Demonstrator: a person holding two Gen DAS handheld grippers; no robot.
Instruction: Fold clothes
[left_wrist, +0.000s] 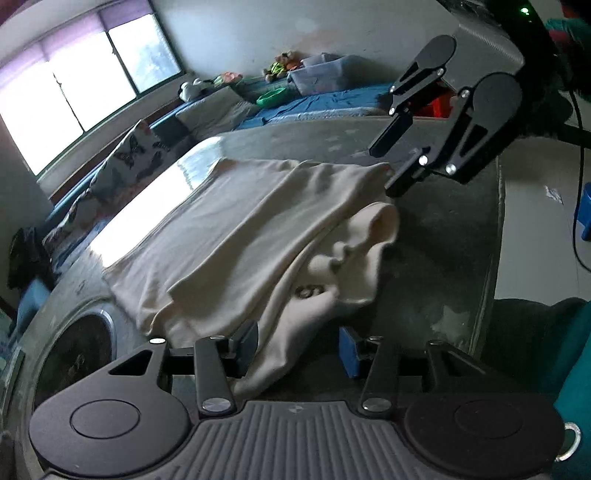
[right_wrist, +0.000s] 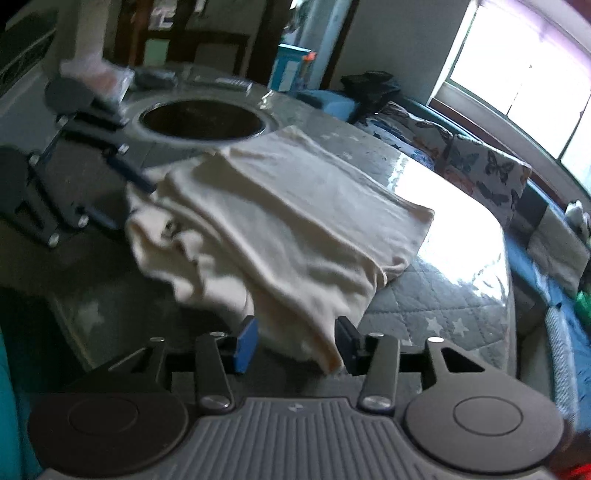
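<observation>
Currently the cream garment (left_wrist: 236, 229) lies half-folded on the grey quilted table (right_wrist: 443, 295); it looks light, limp and likely to slump. Left gripper (left_wrist: 295, 350) and right gripper (right_wrist: 295, 343) stand part open, pads off the cloth though its near edge hangs between them; the doubled near corners look best to pinch.

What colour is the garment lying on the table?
Cream, plain off-white; the garment shows best in the right wrist view.

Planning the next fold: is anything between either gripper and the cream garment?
Nothing visible. The cream garment already lies between the open fingers of the left gripper and right gripper, on the table.
</observation>
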